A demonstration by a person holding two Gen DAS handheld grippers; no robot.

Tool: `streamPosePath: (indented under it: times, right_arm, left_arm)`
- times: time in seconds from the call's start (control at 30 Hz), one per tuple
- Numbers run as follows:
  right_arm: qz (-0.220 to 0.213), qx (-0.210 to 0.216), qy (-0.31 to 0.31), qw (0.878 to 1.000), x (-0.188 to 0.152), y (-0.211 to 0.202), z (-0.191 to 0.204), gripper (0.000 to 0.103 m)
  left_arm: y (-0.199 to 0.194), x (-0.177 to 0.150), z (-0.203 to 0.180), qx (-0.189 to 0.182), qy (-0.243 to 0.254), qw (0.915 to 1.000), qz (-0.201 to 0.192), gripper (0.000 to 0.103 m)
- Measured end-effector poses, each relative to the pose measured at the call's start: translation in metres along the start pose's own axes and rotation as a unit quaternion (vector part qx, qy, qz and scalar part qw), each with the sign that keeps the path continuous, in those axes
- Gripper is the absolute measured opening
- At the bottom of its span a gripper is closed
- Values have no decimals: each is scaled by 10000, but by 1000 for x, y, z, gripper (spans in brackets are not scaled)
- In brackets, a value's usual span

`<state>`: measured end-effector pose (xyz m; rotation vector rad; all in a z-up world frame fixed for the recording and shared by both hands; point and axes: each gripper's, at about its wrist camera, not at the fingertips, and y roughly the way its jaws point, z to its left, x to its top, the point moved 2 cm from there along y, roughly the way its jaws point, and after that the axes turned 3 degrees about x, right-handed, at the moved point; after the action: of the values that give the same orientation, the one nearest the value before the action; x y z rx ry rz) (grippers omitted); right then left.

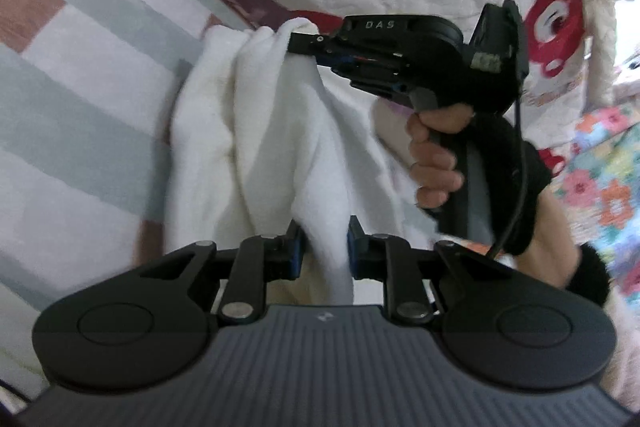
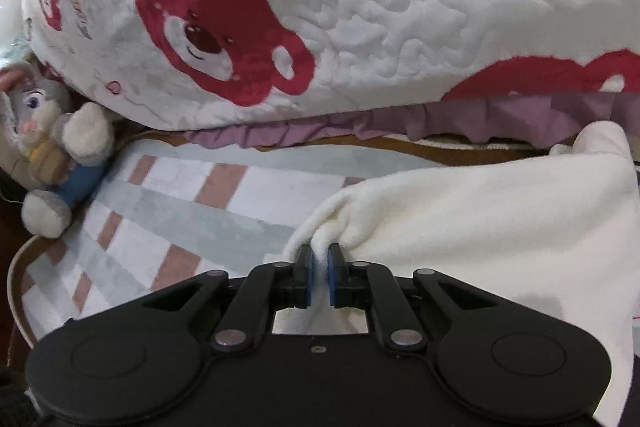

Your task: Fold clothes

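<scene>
A white fleece garment (image 1: 260, 131) hangs in folds between my two grippers above a striped mat (image 1: 80, 99). My left gripper (image 1: 325, 247) is shut on a bunched edge of it at the bottom of the left wrist view. My right gripper (image 1: 304, 41) is seen from the side there, held by a hand, and is shut on the garment's upper edge. In the right wrist view my right gripper (image 2: 319, 273) pinches a fold of the white garment (image 2: 500, 227), which spreads to the right.
The striped mat (image 2: 180, 211) has grey, white and brown bands. A white quilt with red bears (image 2: 320, 19) and a purple frill (image 2: 360, 131) lies behind. A grey plush rabbit (image 2: 52, 155) sits at the left. A flowered cloth (image 1: 600, 167) lies at the right.
</scene>
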<state>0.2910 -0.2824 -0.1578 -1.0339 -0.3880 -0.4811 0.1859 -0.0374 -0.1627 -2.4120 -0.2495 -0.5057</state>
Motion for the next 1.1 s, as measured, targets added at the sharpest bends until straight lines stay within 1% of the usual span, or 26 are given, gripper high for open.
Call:
streamPosePath:
  times: [0.03, 0.07, 0.1, 0.13, 0.2, 0.23, 0.3, 0.37, 0.4, 0.43, 0.47, 0.5, 0.53, 0.57, 0.6, 0.63, 0.67, 0.7, 0.77, 0.8, 0.83, 0.9, 0.97, 1.03, 1.07, 1.1]
  right_arm:
    - [36, 60, 94, 9999, -1, 3, -1, 11]
    - [63, 134, 184, 9997, -2, 5, -2, 12]
    - [-1, 365, 237, 9991, -4, 2, 1, 15]
    - [-65, 608, 275, 9978, -7, -1, 4, 26]
    - [-185, 1332, 145, 9908, -17, -19, 19, 52]
    - [-257, 1640, 131, 9860, -22, -29, 26, 52]
    - [-542, 1623, 129, 9852, -34, -51, 25, 49]
    - [-827, 1604, 127, 9835, -45, -72, 25, 49]
    - [-974, 1540, 98, 9832, -51, -83, 25, 49]
    - [-1169, 863, -248, 9891, -60, -92, 26, 46]
    - [-1351, 201, -586, 9889, -69, -102, 27, 44]
    - [-1464, -230, -840, 9854, -81, -109, 27, 42]
    - [-1568, -644, -1077, 9796, -92, -116, 26, 41]
    - [-1605, -859, -1143, 9766, -104, -122, 23, 41]
    - [-1586, -967, -1116, 9762, -117, -126, 19, 41]
    - [-1519, -938, -1002, 9788, -130, -129, 13, 41]
    - [-1449, -899, -886, 9814, -143, -131, 8, 41]
    - [-1346, -751, -749, 9852, -155, -129, 5, 41]
    - [-1116, -395, -452, 9919, -178, -116, -3, 41]
    - [-1172, -139, -218, 9928, -190, -112, -5, 41]
    - [-1218, 122, 10, 9925, -202, -108, -6, 41]
    - [-1106, 783, 324, 9902, -209, -107, -8, 41]
    - [-983, 1419, 620, 9830, -216, -106, -9, 40]
    - [-769, 1537, 534, 9837, -221, -117, -6, 38]
    - [-814, 1343, 333, 9870, -223, -128, -5, 38]
    - [-867, 1142, 140, 9896, -226, -139, -5, 38]
  left_arm:
    - [1, -1, -1, 454, 292, 9985, 1, 32]
    - [4, -2, -1, 944, 563, 9939, 20, 46]
    - [4, -3, 5, 992, 474, 9939, 48, 48]
    - [5, -3, 11, 1039, 385, 9938, 77, 48]
    - [4, -3, 17, 1010, 253, 9946, 36, 48]
    - [2, -3, 17, 991, 259, 9947, -7, 48]
    - [4, -6, 9, 1181, 581, 9913, -7, 48]
    - [9, -11, 1, 1355, 854, 9871, 52, 48]
    - [12, -12, -2, 1439, 967, 9848, 82, 48]
    - [13, -13, -5, 1521, 1081, 9824, 103, 48]
    - [12, -13, -7, 1539, 1122, 9816, 96, 48]
    - [12, -12, -7, 1542, 1129, 9815, 87, 48]
    - [10, -10, -4, 1496, 1020, 9835, 72, 49]
    - [8, -9, 0, 1441, 894, 9855, 44, 49]
    - [5, -7, 2, 1375, 812, 9872, -26, 49]
    - [0, -5, 2, 1256, 790, 9887, -214, 47]
    - [-6, -3, -1, 1089, 798, 9898, -461, 44]
    - [-17, -1, -11, 778, 895, 9890, -887, 44]
    - [-38, 1, -31, 116, 1062, 9804, -1656, 43]
    - [-41, -1, -38, -316, 1076, 9786, -1727, 44]
    - [-39, -4, -44, -561, 1118, 9787, -1629, 46]
    - [-20, -12, -51, -316, 1317, 9831, -1228, 45]
    - [9, -20, -46, 443, 1504, 9851, -704, 44]
    - [34, -26, -38, 940, 1571, 9827, -278, 43]
    - [43, -29, -37, 1130, 1725, 9783, -191, 45]
    - [46, -29, -40, 1242, 1893, 9738, -192, 45]
